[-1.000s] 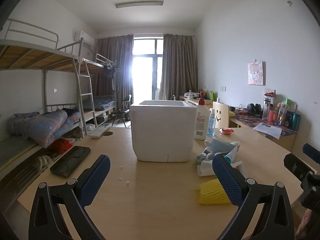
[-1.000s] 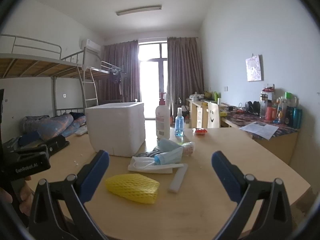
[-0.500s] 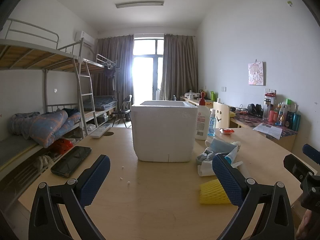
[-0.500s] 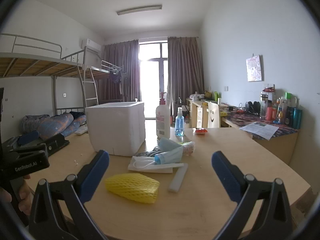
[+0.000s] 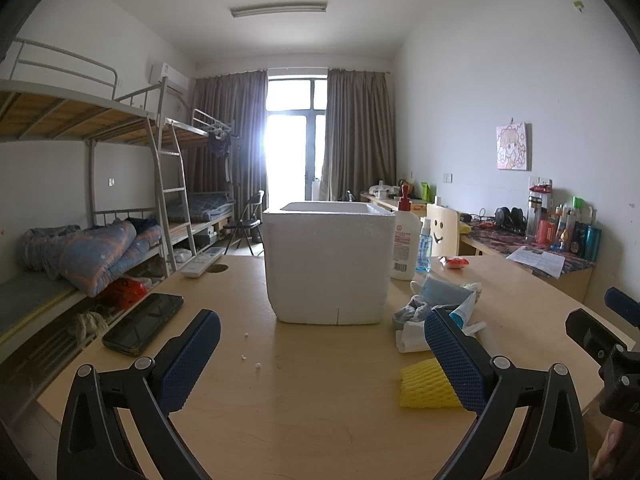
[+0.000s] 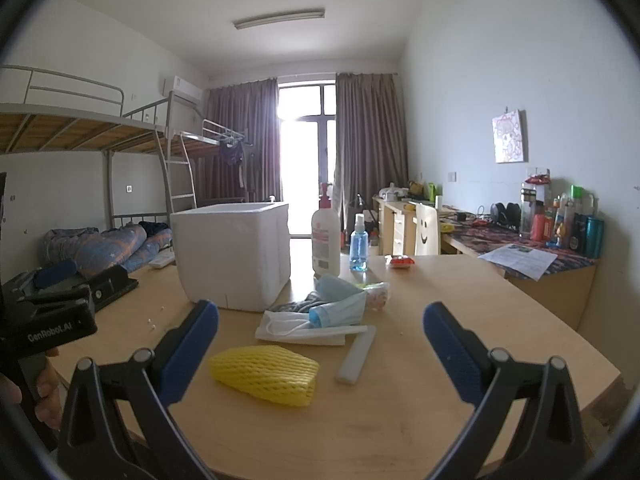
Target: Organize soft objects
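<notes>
Both claws wide open, empty: left claw [image 5: 320, 354], right claw [image 6: 320, 344]. Risk: yellow foam net [image 6: 265, 374] (squashy) slips, pile [image 6: 320, 312] drags along.

Matt white foam box [image 5: 330, 264], yellow foam netting [image 6: 266, 374], smooth wooden table [image 6: 360, 432]

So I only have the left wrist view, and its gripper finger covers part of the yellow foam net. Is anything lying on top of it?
Observer: No. The right wrist view shows the yellow foam net whole, with nothing on it, lying on the table.
Operator: What is next to it on its hidden side?
Observer: A white foam strip, with bare table showing between the two.
Operator: And the right gripper?
Observer: The right gripper is open, with nothing held between its fingers.
</notes>
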Demonstrator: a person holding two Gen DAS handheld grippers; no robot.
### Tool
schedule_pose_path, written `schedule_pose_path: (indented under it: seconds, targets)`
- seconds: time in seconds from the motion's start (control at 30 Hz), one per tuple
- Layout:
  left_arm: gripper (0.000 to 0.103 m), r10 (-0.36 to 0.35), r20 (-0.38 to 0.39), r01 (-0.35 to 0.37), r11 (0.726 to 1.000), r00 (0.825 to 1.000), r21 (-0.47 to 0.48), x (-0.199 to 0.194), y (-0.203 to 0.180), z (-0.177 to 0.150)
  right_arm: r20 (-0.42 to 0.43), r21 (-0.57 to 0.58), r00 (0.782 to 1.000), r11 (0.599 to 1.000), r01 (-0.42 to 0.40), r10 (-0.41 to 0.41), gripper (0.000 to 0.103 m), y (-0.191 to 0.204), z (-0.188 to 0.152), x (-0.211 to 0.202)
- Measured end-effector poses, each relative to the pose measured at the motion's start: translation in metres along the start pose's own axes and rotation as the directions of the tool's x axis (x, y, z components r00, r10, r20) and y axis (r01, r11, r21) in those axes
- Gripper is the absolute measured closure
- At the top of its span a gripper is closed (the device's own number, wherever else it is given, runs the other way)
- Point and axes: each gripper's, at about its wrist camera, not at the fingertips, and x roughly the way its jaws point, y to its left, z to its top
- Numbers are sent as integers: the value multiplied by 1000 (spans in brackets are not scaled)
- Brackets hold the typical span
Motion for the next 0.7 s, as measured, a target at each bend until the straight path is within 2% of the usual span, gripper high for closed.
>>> schedule_pose_path:
  seconds: [0.37,0.57,0.7]
  targets:
    - [1,1,4,-1,1000,1000,9,-3,1,0,1,-19,1000,1000,-10,10,0,2,1,1]
    - [1,-47,-17,48,998,999,36,2,0,1,-9,-49,1000,999,12,-12,0,6,2,3]
    - [1,-95,-58,98,993,994,62,12,-4,2,-43,-40,999,999,-11,9,0,1,4,13]
